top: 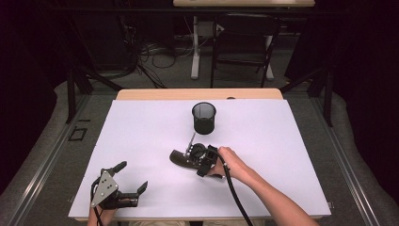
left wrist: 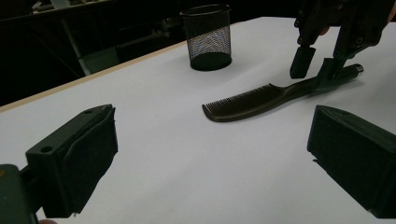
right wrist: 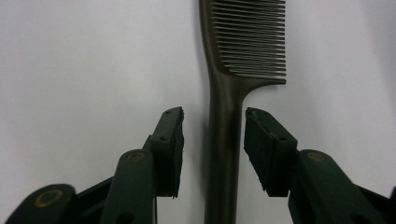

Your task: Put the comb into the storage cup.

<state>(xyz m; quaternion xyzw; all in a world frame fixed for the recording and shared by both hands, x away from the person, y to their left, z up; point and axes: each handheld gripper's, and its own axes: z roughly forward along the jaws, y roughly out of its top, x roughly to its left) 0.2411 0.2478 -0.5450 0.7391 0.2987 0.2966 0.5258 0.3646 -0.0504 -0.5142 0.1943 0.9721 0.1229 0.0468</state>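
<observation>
Jaws of the right gripper [right wrist: 212,149] stand a little apart on either side of the dark brown plastic comb's [right wrist: 224,135] handle, with a thin gap visible at each pad, so nothing is clamped yet. That comb lies flat on the white table sheet [top: 141,141], just short of the middle. Nearer the person, the left gripper [top: 132,178] rests idle near the sheet's front edge, its jaws wide apart and holding nothing. Beyond the comb stands a black wire-mesh pen cup [top: 204,117], upright and apparently unfilled. The step in hand looks like the grasp; next the pads should press onto the handle, then lift. In the high view the right gripper hides most of the comb, and its teeth are hard to make out there.
</observation>
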